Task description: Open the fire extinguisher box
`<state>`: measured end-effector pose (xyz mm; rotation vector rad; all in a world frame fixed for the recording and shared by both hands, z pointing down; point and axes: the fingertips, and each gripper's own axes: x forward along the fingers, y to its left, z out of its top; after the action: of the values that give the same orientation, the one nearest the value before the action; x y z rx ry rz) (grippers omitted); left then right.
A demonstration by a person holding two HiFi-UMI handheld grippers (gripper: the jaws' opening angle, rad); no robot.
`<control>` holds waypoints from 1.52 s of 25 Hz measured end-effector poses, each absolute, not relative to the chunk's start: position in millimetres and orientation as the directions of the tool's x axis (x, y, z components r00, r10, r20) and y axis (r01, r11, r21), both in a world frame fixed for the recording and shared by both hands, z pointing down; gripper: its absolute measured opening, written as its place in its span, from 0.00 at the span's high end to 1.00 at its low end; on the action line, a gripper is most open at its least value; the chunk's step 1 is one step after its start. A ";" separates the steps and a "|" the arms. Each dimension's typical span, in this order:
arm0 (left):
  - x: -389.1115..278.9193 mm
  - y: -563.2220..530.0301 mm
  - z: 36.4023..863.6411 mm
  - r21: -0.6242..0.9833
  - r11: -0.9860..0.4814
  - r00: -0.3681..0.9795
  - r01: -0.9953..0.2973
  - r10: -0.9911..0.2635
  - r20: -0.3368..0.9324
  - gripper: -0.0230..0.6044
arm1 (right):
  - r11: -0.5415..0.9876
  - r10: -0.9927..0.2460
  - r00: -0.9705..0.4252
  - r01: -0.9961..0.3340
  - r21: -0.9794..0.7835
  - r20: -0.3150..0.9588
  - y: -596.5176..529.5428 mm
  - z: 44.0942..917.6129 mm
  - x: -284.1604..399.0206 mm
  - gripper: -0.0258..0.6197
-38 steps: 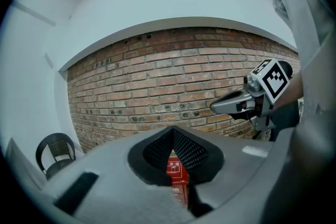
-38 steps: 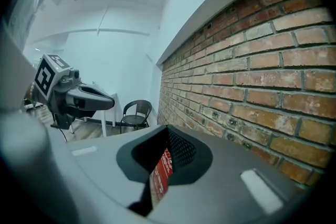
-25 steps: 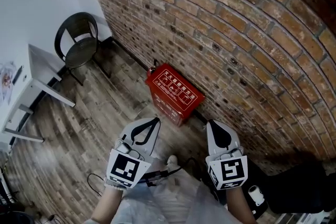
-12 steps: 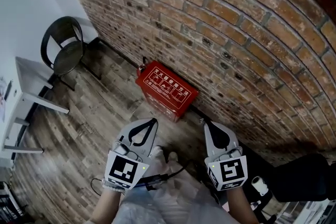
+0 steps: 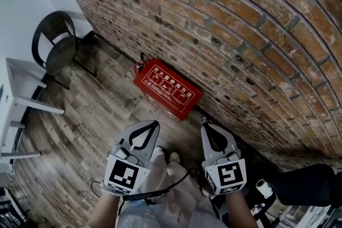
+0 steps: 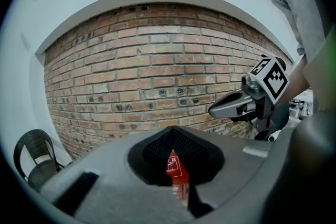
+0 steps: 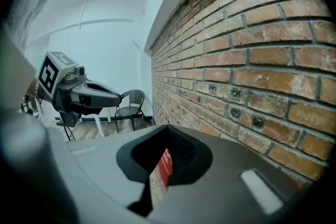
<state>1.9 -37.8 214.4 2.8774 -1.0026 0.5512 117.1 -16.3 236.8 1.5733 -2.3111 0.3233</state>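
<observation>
Looking back a second, finds the red fire extinguisher box (image 5: 166,88) shifted a little up and left in the head view, and the black chair (image 5: 53,45) and white table (image 5: 21,83) pushed nearer the left edge. Finds the brick wall (image 5: 251,24) filling more of the picture. Sees the box lying on the wooden floor (image 5: 91,115) tight against the foot of that wall, lid down, well apart from both tools. Keeps the left gripper (image 5: 154,124) and right gripper (image 5: 205,126) side by side at the bottom as before, pointed toward the box, the right one drawn slightly closer to its partner. Shows both pairs of jaws pressed together at the tips, nothing gripped.

Turning to the gripper views, catches only a red sliver of the box through the opening between each pair of jaws. Picks up, from the left gripper view, the right gripper in profile before the bricks, beak closed. Picks up, from the right gripper view, the left gripper against a pale wall with the chair beyond it. Leaves the box's whole top, with its white printed panel, to the head view alone.
</observation>
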 end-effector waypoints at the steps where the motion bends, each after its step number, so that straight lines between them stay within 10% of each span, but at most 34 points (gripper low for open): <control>1: 2.2 -40.6 219.2 -0.076 -0.795 0.730 -0.601 -0.585 0.353 0.96 | 0.367 -0.855 -0.339 -0.930 -0.005 0.392 -20.5 241.4 116.3 0.95; 27: 14.0 -90.8 397.8 -0.010 -0.819 0.734 -0.573 -0.519 0.437 0.96 | 0.338 -0.747 -0.355 -0.931 -0.139 0.562 -66.5 437.4 129.9 0.94; 38: 4.8 -100.8 475.0 0.014 -0.802 0.700 -0.598 -0.513 0.497 0.96 | 0.285 -0.693 -0.429 -0.901 -0.326 0.580 -82.0 508.6 129.8 0.68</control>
<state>4.8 -100.8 475.0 2.7331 -0.9011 0.7210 129.8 -82.0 508.6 1.4470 -2.2340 0.8974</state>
